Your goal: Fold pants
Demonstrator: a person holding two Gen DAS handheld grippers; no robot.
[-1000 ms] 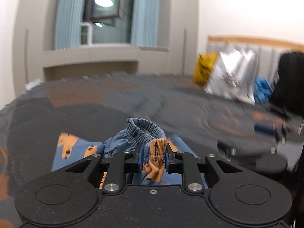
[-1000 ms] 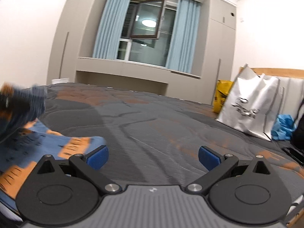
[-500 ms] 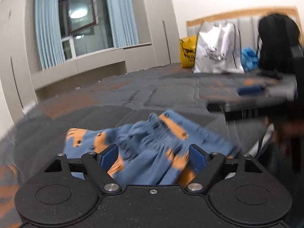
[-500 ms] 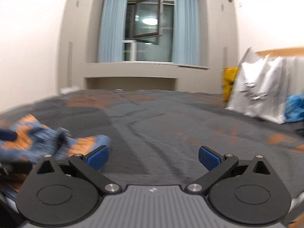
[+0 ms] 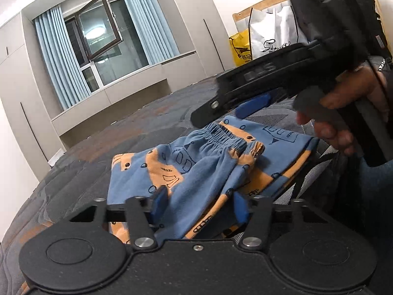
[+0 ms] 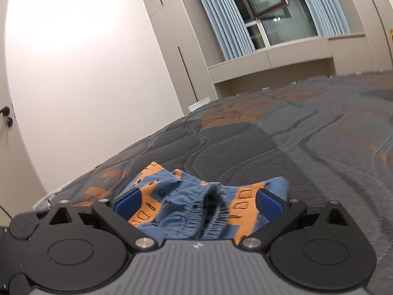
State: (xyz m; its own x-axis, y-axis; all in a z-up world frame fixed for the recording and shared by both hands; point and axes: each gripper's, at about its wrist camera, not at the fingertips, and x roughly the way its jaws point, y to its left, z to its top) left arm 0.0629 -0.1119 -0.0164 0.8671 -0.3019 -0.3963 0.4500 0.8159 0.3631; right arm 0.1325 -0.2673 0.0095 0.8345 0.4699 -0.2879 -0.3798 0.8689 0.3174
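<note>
Pants (image 5: pixel 196 162) bunched on the bed (image 6: pixel 282 135), waistband up and running across toward the right gripper (image 6: pixel 200 202). Left gripper (image 5: pixel 199 205) nearest, straddling the near hem; its fingers (image 5: pixel 159 202) part-open after just closing in, cloth between them, pinch not clear. Right fingers (image 6: pixel 127 202) spread wide, just narrowed slightly, framing the waistband without pressing. Near hem cut off behind the gripper bodies; leg layout hard to make out.

right gripper (image 6: pixel 198 202): jaws wide, just narrowing | pants (image 6: pixel 196 206): crumpled waistband between pads, on bedspread (image 6: pixel 282 142)
</note>
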